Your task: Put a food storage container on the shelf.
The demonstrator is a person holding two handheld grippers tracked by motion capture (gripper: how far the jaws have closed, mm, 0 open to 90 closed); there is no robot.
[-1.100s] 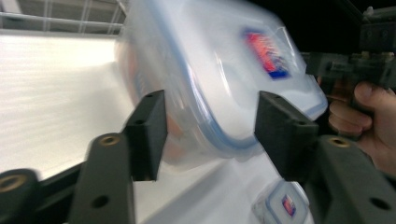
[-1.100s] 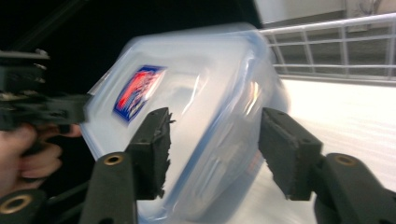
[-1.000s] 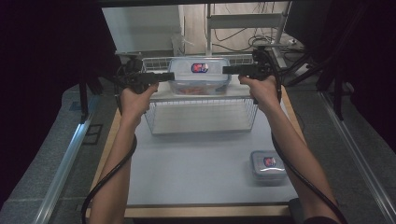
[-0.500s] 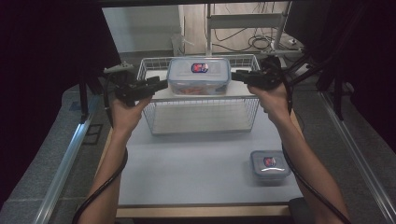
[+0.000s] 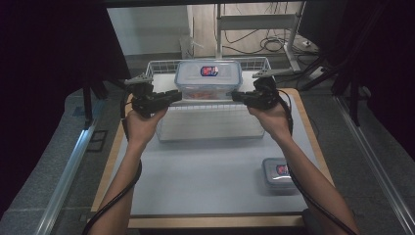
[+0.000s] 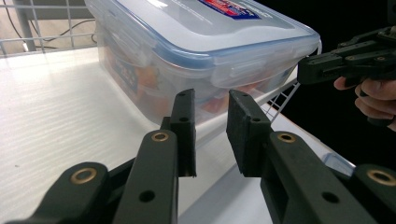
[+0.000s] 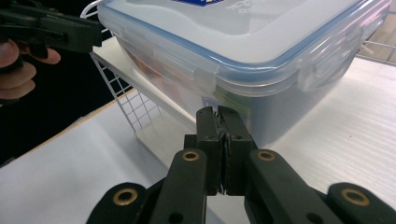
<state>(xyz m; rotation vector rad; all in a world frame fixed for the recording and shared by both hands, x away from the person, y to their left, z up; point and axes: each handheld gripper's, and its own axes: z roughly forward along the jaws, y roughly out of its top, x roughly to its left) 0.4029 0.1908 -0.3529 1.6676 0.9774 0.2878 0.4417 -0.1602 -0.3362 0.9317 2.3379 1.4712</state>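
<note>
Big box sits on top of the wire rack, far-centre of table, lid on. Long axis runs left-right across the table, so its short ends face the two grippers.

L gripper is at the box's left end, R gripper at the right end, both pointing inward, roughly level with the box's lower half. Abt equal distance each side, neither clearly nearer.

L jaws have just been closing but there's a gap between the pads yet; nothing in it. Box end lies just beyond the tips, not touched as far as I can tell.

R jaws have just been closing too and are now pressed together, empty; pads meet just short of the box corner.

Read: whatever comes next is a two-sided move along the long axis, e.g. push or squeeze from both ends. With jaws this narrow, no clamping the box w/o reopening.

Small box sits near-right on the table, well apart.
</note>
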